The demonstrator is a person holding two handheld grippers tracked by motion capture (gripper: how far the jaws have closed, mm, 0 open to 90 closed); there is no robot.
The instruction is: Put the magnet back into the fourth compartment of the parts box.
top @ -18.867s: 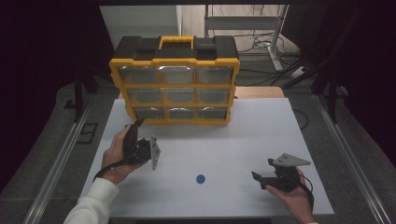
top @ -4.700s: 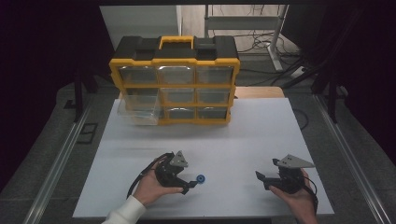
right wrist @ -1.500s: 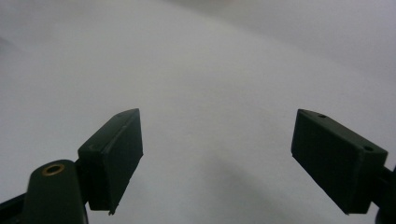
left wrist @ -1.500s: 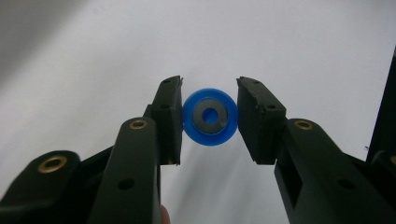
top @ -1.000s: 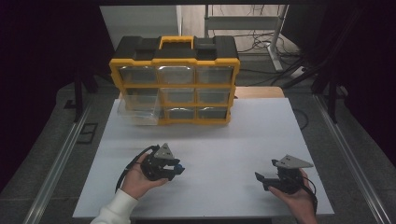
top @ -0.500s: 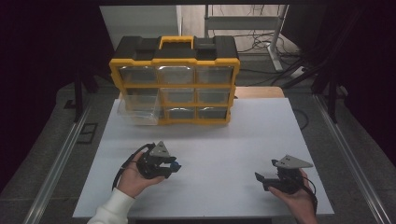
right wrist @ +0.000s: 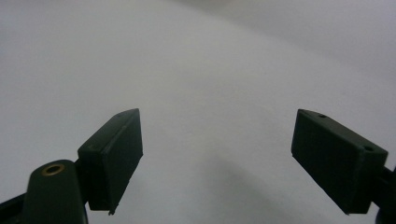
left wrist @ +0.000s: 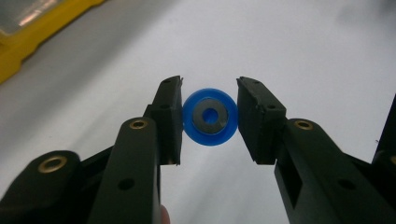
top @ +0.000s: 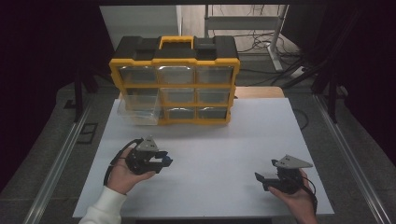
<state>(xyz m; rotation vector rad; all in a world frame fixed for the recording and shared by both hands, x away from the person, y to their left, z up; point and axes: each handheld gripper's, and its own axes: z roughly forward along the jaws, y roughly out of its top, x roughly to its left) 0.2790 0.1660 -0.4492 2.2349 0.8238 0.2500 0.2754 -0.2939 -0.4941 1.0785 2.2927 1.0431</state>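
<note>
The left gripper (left wrist: 208, 119) pinches a small blue wheel (left wrist: 209, 116) by its rim, lifted off the white table (top: 224, 154). The pickup looks done; carrying it to the pulled-out clear drawer (top: 136, 113), at eleven o'clock, on the yellow organizer (top: 173, 79), remains. At four o'clock, the right gripper (right wrist: 217, 158) rests spread and empty.

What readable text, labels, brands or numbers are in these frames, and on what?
None are readable.
Yellow and black organizer case: no legible brand or label on its lid, handle or clear drawers in the high view.
Blue wheel held between the left tongs: plain blue rim, grey hub, no marking.
Right tongs: plain black pads, no print.
White table: bare, no writing.
</note>
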